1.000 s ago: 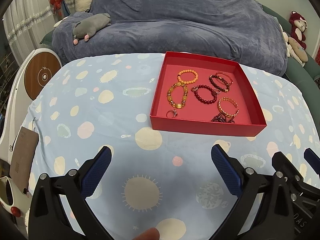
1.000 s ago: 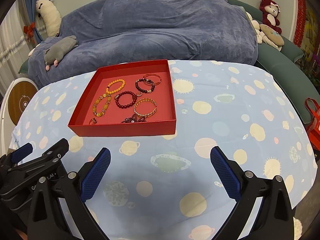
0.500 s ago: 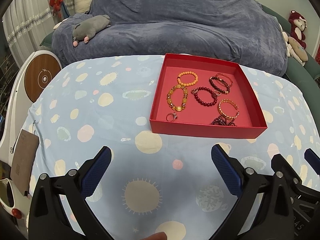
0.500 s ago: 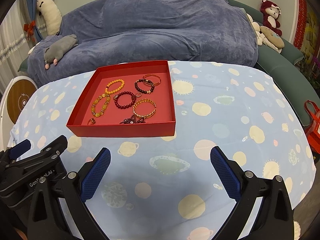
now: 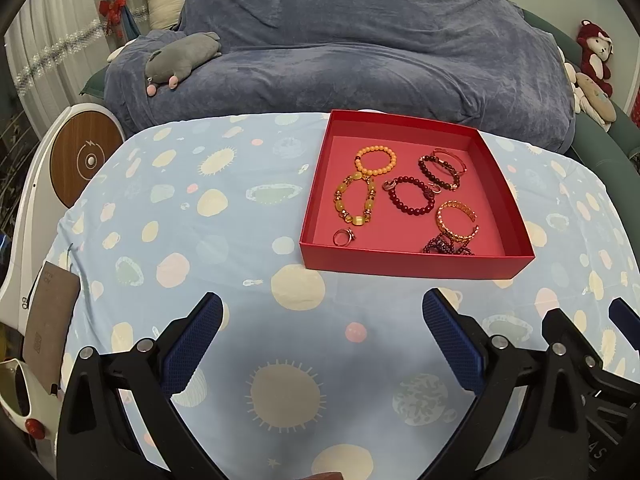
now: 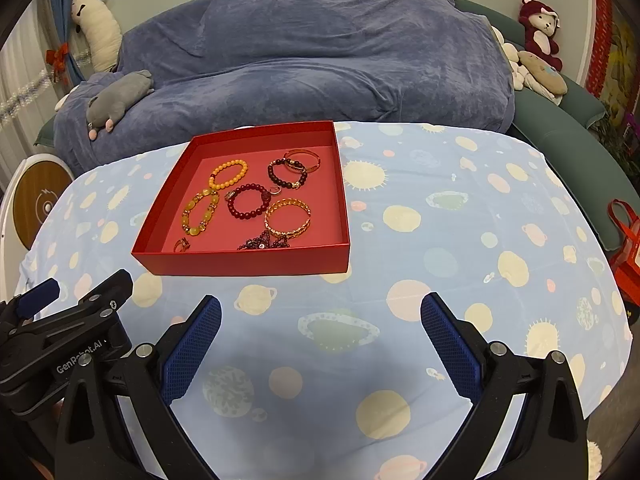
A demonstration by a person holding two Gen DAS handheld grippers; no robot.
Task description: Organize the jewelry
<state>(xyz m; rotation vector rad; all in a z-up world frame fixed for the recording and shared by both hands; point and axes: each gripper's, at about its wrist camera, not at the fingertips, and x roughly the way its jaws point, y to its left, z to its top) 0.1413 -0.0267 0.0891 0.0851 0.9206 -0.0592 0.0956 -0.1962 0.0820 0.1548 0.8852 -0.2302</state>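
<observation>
Both grippers empty, jaws spread wide, hovering low over the near part of the table (image 5: 224, 248) covered in a pale blue planet-print cloth. Left gripper (image 5: 322, 338) and right gripper (image 6: 320, 336) sit side by side, neither touching anything.

The jewelry is all inside the shallow square red cardboard box (image 5: 412, 264), lid off, standing on the cloth ahead of both grippers. From the left gripper the box lies forward and to the right; from the right gripper (image 5: 600, 360) it lies forward and to the left (image 6: 244, 266). So the box sits roughly between the two lines of approach, about equally reachable.

Contents:
- orange round-bead bracelet (image 5: 375, 161), far left
- yellow chunky-stone bracelet (image 5: 356, 202), long axis running near-to-far
- dark red bead bracelet (image 5: 412, 199), centre
- dark brown bead bracelet overlapping a thin gold bangle (image 5: 442, 168), far right
- gold open-link cuff (image 5: 456, 220)
- tangled dark purple bead strand (image 5: 446, 246) against the near wall
- small silver ring (image 5: 344, 237) at the near-left corner

Likely nearest picks: ring for the left gripper, purple strand or cuff for the right. The near wall blocks a flat approach, so entry probably needs to come from above.
</observation>
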